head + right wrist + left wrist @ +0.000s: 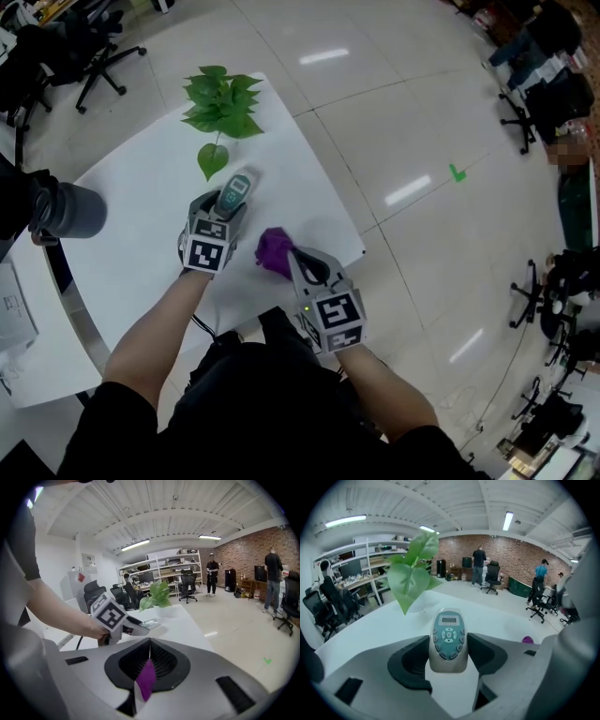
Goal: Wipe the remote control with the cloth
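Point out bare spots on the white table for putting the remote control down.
Widest bare patch: table left of the left gripper, between the plant and the grey cylinder. A narrower strip runs beyond the cloth to the table's right edge. Crowded: the middle, around the held remote control and the right gripper.

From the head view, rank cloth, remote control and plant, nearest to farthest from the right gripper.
1. The cloth, clamped in the right gripper.
2. The remote control, up-left, held by the left gripper.
3. The plant, beyond it.
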### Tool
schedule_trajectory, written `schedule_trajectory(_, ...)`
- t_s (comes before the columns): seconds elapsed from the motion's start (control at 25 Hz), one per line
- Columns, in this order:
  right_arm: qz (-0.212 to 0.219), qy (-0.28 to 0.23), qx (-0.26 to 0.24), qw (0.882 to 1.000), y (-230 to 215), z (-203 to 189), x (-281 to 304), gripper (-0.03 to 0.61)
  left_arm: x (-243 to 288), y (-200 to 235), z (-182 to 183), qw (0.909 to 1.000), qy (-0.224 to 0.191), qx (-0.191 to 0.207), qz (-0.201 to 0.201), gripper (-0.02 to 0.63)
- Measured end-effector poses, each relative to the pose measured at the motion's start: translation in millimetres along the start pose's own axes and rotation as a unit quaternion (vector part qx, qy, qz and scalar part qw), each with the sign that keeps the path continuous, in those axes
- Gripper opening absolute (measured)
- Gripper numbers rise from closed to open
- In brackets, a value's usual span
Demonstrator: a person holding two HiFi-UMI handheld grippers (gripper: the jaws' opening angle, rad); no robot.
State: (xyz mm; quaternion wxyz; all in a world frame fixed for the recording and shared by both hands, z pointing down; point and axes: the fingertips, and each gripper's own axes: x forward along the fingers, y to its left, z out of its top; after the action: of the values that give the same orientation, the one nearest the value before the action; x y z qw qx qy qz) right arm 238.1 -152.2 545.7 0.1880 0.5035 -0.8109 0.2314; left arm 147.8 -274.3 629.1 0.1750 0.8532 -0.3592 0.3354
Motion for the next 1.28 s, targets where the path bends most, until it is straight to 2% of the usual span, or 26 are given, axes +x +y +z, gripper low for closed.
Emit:
schedule_trajectory(0.12, -0.018, 0.021, -0.021, 0.999, -3.1, -3.3, 1.2, 0.034, -35.5, -13.2, 3.4, 0.9994, -0.024, 0.025, -0.012, 0.247)
schedule_trajectory(0.2, -0.017, 0.041, -0.032, 0.999, -2.9, -14.6, 5.8, 0.082, -60.1, -20.2, 3.6, 0.9985, -0.036, 0.037, -0.018, 0.247)
schedule_trajectory(0.36, -0.002, 0.09, -0.067, 0.994, 6.8, -40.2, 16.5, 0.222, -106.1, -28.2, -0.7, 0.9965, -0.054, 0.06, -0.02, 0.249)
schedule_trajectory(0.48, 0.009, 0.13, -0.12, 0.984, 18.0, -61.7, 27.3, 0.288, -133.8, -29.4, -4.4, 0.9948, -0.062, 0.079, -0.016, 0.247)
schedule_trajectory(0.56, 0.012, 0.161, -0.165, 0.973, 23.0, -82.4, 36.8, 0.311, -148.5, -30.7, -7.8, 0.9933, -0.066, 0.093, -0.013, 0.248)
schedule_trajectory(0.72, -0.004, 0.211, -0.229, 0.95, 19.0, -111.5, 56.4, 0.311, -165.4, -32.6, -23.1, 0.9922, -0.067, 0.104, -0.004, 0.248)
schedule_trajectory(0.88, -0.02, 0.234, -0.236, 0.943, 11.3, -119.5, 72.2, 0.313, -179.9, -36.3, -29.6, 0.9885, -0.067, 0.135, 0.001, 0.247)
schedule_trajectory(1.0, -0.024, 0.257, -0.219, 0.941, 6.4, -128.8, 79.2, 0.312, -192.4, -34.9, -32.5, 0.9859, -0.072, 0.151, 0.008, 0.247)
schedule_trajectory(1.12, -0.036, 0.258, -0.206, 0.943, 1.0, -128.4, 82.3, 0.185, -204.6, -30.5, -33.6, 0.9827, -0.078, 0.167, 0.016, 0.247)
schedule_trajectory(1.28, -0.051, 0.243, -0.188, 0.95, -1.6, -116.5, 80.0, 0.127, -219.6, -24.4, -35.7, 0.9784, -0.084, 0.187, 0.027, 0.247)
